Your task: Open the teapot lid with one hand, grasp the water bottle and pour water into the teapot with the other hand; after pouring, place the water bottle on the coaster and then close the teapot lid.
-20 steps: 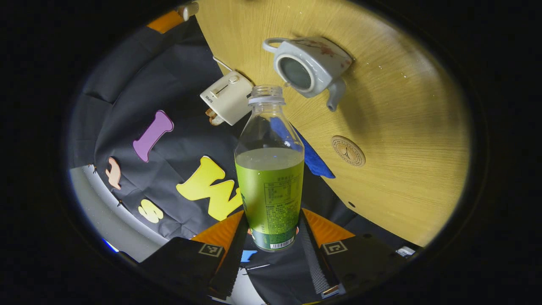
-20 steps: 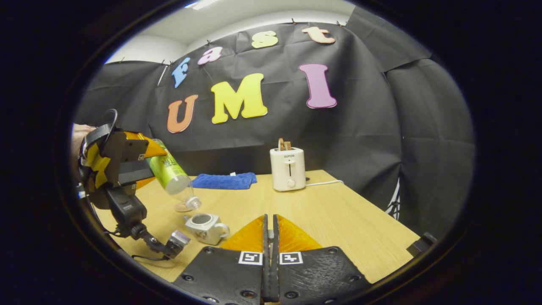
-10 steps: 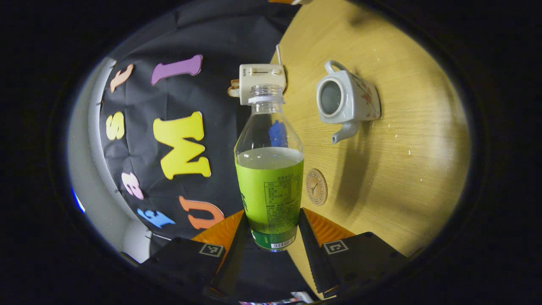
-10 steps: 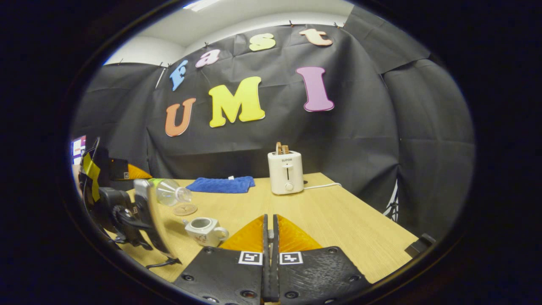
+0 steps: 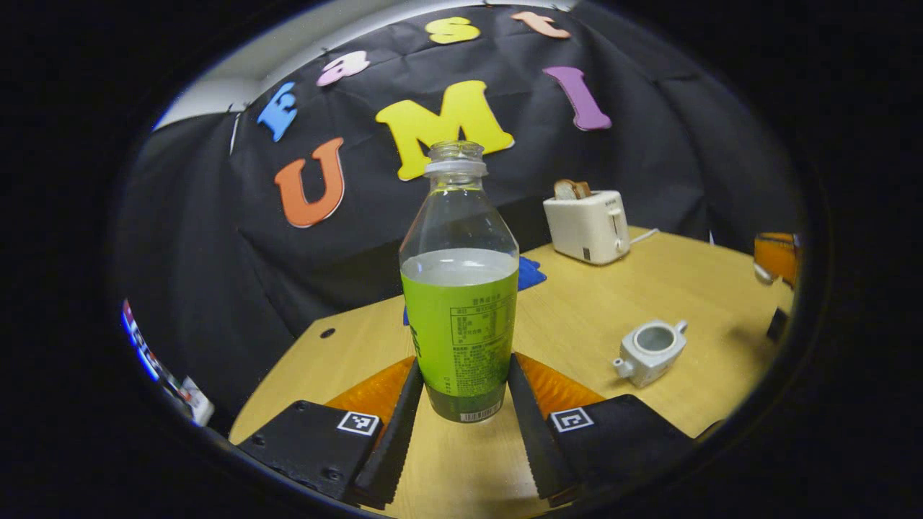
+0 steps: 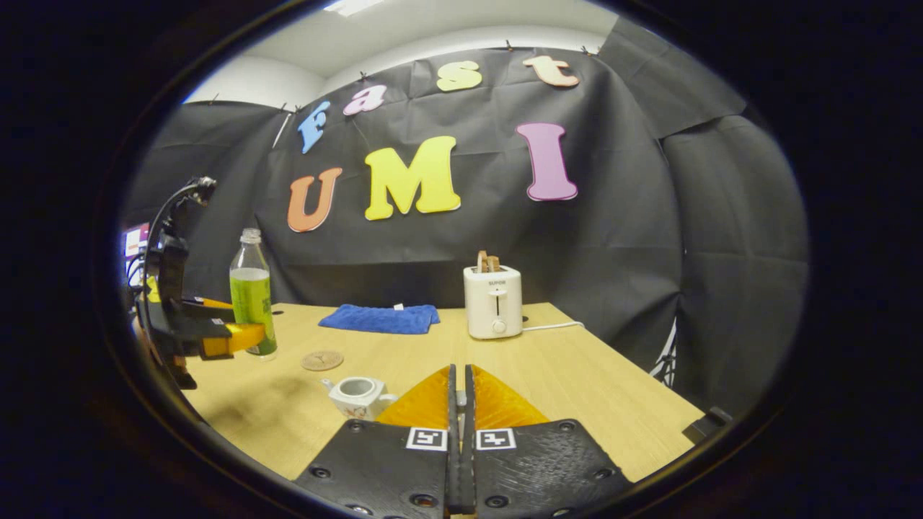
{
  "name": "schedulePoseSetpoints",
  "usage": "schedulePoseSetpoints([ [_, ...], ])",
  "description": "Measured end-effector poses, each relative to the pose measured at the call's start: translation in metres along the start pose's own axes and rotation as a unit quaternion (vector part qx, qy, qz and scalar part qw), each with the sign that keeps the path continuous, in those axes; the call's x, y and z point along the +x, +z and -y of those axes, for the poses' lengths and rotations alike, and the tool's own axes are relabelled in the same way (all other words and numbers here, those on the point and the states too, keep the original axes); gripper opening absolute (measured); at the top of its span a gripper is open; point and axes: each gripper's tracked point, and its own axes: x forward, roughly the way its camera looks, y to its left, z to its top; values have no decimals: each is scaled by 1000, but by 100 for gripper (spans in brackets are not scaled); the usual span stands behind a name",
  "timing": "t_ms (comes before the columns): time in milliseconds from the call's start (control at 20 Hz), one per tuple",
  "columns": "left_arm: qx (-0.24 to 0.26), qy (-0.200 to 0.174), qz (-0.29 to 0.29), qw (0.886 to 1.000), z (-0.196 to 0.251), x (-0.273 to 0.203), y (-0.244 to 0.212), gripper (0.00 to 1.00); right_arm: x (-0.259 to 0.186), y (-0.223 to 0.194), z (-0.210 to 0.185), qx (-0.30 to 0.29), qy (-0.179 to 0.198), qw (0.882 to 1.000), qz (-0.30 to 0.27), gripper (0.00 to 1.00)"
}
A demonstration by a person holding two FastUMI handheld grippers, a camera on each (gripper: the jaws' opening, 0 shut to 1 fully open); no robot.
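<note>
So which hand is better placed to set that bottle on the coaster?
Left. Its gripper already holds the bottle upright, near the coaster. The right gripper has its jaws shut, off beside the teapot.

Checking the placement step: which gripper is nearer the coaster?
Left. The left gripper holds the water bottle just beside the coaster; the right gripper sits farther off, past the teapot.

Back of the light wooden table (image 6: pixel 577 375) there's a white two-slot toaster (image 6: pixel 492 301) with toast sticking out the top, its white cord (image 6: pixel 551 326) trailing off to the side. A folded blue cloth (image 6: pixel 380 318) lies flat near it.
</note>
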Motion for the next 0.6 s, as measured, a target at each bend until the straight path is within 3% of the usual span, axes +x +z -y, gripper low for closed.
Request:
schedulePoseSetpoints([
  [200,-66,-15,48,997,-4,23,18,71,-4,5,-6,-12,0,1000,3,0],
  [600,-56,-49,53,996,3,98,12,71,2,-4,2,-17,-17,1000,-11,0],
])
